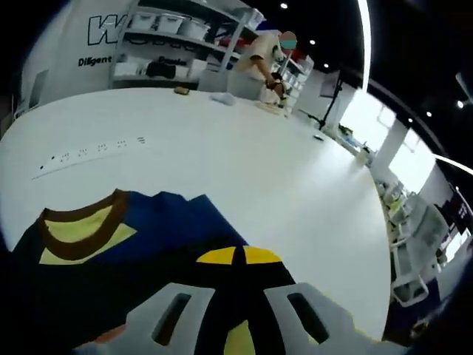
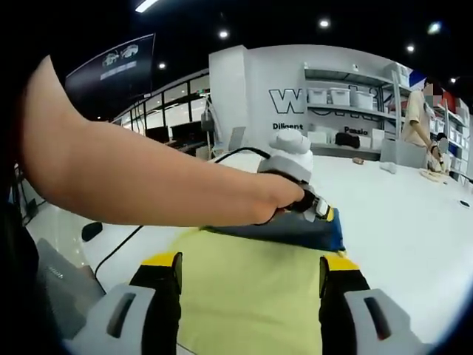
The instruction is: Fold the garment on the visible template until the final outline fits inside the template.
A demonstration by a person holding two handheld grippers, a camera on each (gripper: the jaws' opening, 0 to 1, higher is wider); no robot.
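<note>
Garment (image 1: 155,237), navy with a brown collar and a yellow inner panel, lies on the near part of the white table (image 1: 244,163) in the left gripper view, its collar toward the near left and its blue edge running right. At the bottom of that view the left gripper (image 1: 235,292) rises with its black, yellow-tipped jaws lying close together over the dark cloth; whether they pinch the fabric I cannot tell. Far across the table a person (image 1: 264,63) stands bent over small things by the shelves (image 1: 177,37). In the right gripper view a bare forearm (image 2: 148,181) reaches from the left across the middle, its hand wrapped around the handle of the left gripper (image 2: 307,196), which rests on the blue garment (image 2: 295,231). Nearer, a pale yellow sheet (image 2: 247,292) spreads between the jaws of the right gripper (image 2: 250,285), which stand wide apart with nothing gripped. A black cable (image 2: 122,248) trails over the table at the left.
</note>
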